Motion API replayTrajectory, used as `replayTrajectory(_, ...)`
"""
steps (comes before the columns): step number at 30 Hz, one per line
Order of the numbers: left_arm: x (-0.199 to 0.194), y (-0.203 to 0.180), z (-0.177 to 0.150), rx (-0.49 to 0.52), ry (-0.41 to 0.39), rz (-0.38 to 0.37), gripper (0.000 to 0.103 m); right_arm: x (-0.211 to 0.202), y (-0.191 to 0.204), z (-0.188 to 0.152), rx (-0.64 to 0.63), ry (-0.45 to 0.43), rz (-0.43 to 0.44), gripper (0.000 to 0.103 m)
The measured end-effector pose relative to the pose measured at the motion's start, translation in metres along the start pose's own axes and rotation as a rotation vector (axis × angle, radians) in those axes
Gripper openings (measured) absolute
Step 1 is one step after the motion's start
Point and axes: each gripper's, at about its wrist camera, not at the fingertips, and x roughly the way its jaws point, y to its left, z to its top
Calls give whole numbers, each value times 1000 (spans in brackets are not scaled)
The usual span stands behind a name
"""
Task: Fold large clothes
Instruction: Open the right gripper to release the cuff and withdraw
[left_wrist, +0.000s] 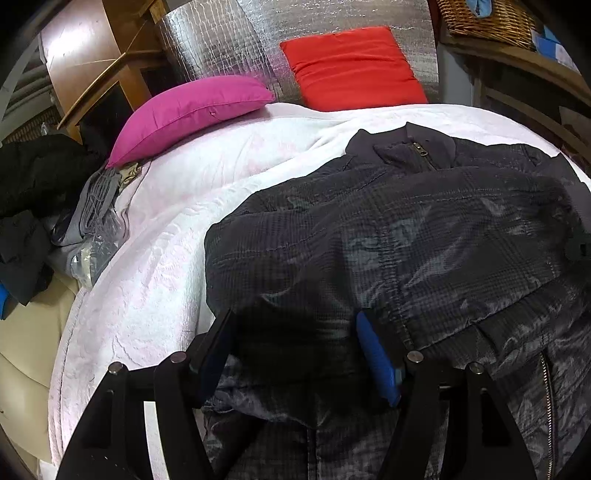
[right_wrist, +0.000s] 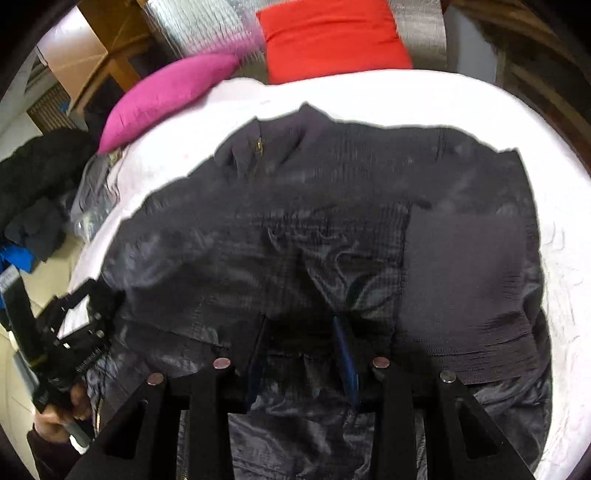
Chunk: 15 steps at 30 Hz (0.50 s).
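A large dark grey checked jacket (left_wrist: 406, 236) lies spread on the white bedcover (left_wrist: 166, 229), collar and zip toward the pillows, both sleeves folded across its front. My left gripper (left_wrist: 295, 332) is open, its fingers wide apart just above the jacket's lower left part, with nothing between them. In the right wrist view the jacket (right_wrist: 332, 221) fills the middle. My right gripper (right_wrist: 301, 332) is open above the jacket's lower middle, holding nothing. The left gripper's body and the hand holding it show at the lower left of the right wrist view (right_wrist: 70, 339).
A magenta pillow (left_wrist: 192, 110) and a red pillow (left_wrist: 351, 66) lie at the head of the bed against a silver panel. Dark clothes (left_wrist: 33, 206) are heaped left of the bed beside a wooden table (left_wrist: 99, 62). A wicker basket (left_wrist: 487, 18) sits on shelving at the right.
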Motion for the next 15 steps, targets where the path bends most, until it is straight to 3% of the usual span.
replayTrajectory(5,0,1,-1,5,-3,-3,68,-32,-10,17,50,-115,18,38)
replayTrajectory(7,0,1,-1,5,-4,-5,68,-34,-23,29,103,-161,-22,38)
replayTrajectory(12,0,1,-2,12,-6,-8,69,5,-51,43,177,-94,-62,39)
replayTrajectory(15,0,1,-2,15,-5,-7,69,14,-57,45,208,-95,-43,39)
